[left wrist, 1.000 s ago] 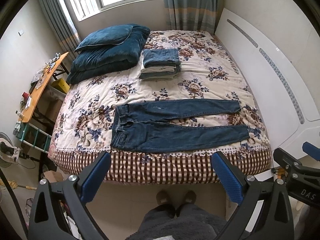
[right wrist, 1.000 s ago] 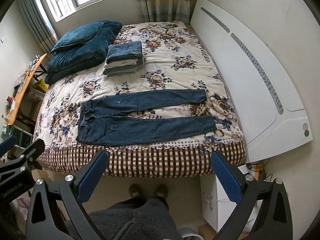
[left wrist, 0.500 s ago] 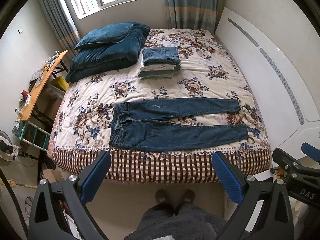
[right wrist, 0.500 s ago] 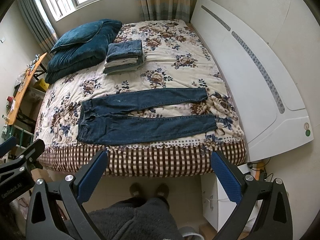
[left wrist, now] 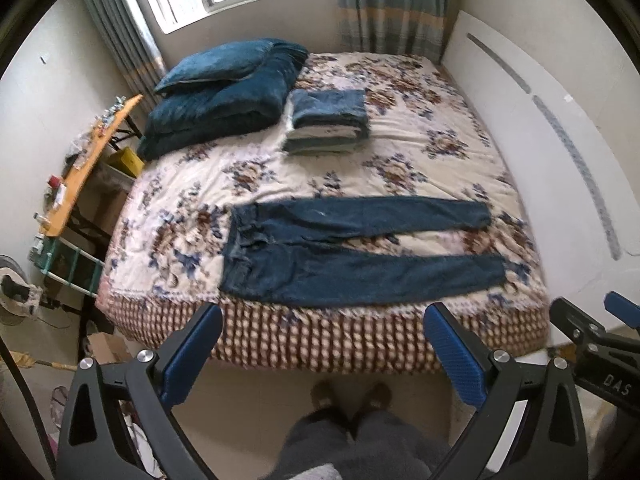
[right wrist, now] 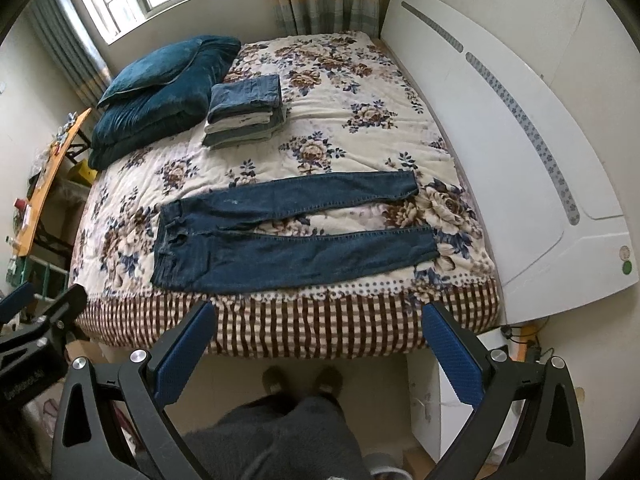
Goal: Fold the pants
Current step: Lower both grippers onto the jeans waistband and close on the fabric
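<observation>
Dark blue jeans [left wrist: 352, 252] [right wrist: 288, 236] lie flat near the front edge of the floral bed [left wrist: 420, 136] [right wrist: 360, 92], waistband to the left, both legs spread apart and pointing right. My left gripper [left wrist: 322, 320] hangs open well short of the bed, above the floor, nothing between its blue pads [left wrist: 192, 354]. My right gripper [right wrist: 318, 318] is likewise open and empty, held back from the bed's checked side. Each gripper shows at the edge of the other's view.
A stack of folded clothes [left wrist: 326, 122] [right wrist: 244, 110] sits mid-bed beside a teal duvet and pillow [left wrist: 224, 92] [right wrist: 160, 92]. A white headboard [right wrist: 520, 140] runs along the right. A cluttered wooden desk [left wrist: 84, 164] stands left. The person's feet [left wrist: 348, 396] are on the floor below.
Both cameras have moved slightly closer to the bed and the left view is blurred by motion. The jeans have not moved; both grippers stay open.
</observation>
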### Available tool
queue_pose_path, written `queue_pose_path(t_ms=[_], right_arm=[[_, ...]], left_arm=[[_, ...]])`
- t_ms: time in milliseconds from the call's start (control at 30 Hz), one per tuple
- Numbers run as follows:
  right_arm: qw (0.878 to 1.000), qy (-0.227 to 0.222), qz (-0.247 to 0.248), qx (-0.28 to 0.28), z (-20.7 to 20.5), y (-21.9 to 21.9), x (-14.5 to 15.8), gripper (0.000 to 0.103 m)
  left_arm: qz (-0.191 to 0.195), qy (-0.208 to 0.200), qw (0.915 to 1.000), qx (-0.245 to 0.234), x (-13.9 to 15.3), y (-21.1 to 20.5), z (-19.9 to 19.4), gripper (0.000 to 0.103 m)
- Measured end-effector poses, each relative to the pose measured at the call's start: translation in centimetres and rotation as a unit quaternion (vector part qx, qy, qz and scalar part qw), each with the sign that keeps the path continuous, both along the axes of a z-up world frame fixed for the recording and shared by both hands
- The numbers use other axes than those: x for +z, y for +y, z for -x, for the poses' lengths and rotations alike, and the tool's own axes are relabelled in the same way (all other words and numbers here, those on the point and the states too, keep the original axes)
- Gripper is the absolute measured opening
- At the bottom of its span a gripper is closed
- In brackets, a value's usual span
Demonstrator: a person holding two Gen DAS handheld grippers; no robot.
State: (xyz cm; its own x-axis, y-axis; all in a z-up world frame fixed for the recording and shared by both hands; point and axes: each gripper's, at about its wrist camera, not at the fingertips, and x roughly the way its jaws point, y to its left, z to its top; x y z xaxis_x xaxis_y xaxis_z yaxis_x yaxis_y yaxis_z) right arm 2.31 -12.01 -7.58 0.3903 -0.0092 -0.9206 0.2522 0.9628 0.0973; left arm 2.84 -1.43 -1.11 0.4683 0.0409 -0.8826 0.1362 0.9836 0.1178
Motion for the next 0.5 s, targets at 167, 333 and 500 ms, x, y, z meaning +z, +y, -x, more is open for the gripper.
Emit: queue_pose_path(t_ms=[167,333,500], right_arm=[[0.999,0.013,-0.004,0.052,-6.6,1.0,-4.4,0.103],[0.994,0.042,0.024,0.097,-15.4,3.4,-9.3,0.103],[0.985,0.089,0.043,0.140,-26.6,6.1,-16.2,0.103]], left_arm=[[-0.046,-0.033,0.9979,0.032,-2.5,1.3,-5.4,0.103],[-0.064,-0.008,0.9977,0.020,-7.0,3.5,-13.1,0.103],[-0.087,0.024,0.9959,-0.013,-13.5,5.0,-22.4,0.103]])
